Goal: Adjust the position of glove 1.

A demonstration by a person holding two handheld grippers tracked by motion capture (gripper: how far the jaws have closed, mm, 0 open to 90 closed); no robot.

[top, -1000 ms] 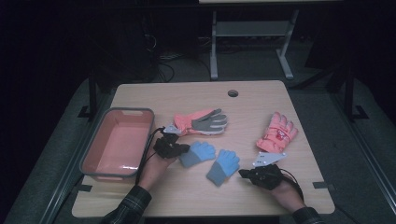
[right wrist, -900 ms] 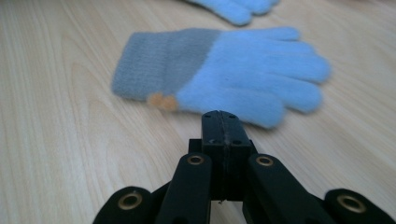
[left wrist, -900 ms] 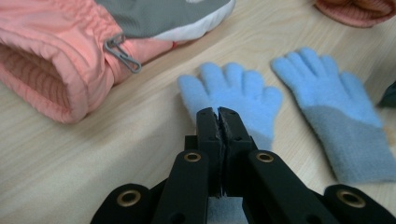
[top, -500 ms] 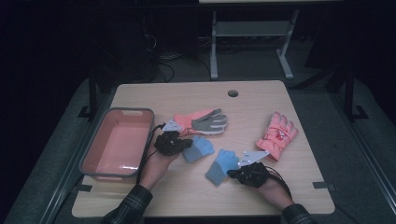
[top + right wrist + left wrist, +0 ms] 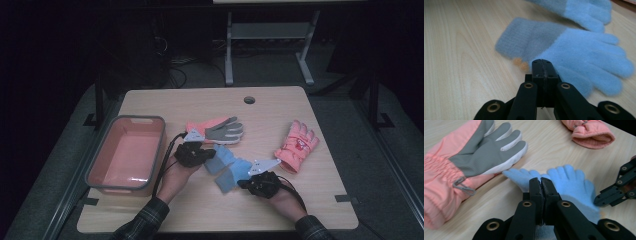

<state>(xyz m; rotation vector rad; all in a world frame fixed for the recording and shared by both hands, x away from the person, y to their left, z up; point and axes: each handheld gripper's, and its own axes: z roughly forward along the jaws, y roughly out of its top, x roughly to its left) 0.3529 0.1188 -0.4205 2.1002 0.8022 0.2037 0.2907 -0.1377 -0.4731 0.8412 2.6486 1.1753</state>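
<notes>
Two light blue knit gloves lie side by side at mid-table, one [image 5: 226, 159] nearer the left hand, the other [image 5: 231, 177] in front of it. My left gripper [image 5: 541, 184] is shut, its tips resting over the fingers of a blue glove [image 5: 571, 178]; in the high view it [image 5: 210, 153] sits at that glove's left edge. My right gripper [image 5: 543, 65] is shut too, its tips at the edge of a blue glove [image 5: 584, 57] beside the grey cuff [image 5: 531, 40]. From above, that gripper [image 5: 244, 184] touches the nearer glove's right side.
A pink glove with a grey palm [image 5: 215, 129] lies just behind the left gripper. Another pink glove [image 5: 296, 146] lies at the right. A pink bin [image 5: 100, 160] stands at the table's left. The table has a cable hole [image 5: 249, 100] at the back.
The right hand has slid its gripper left, up to the nearer blue glove. The left gripper has shifted slightly right toward the other blue glove.
</notes>
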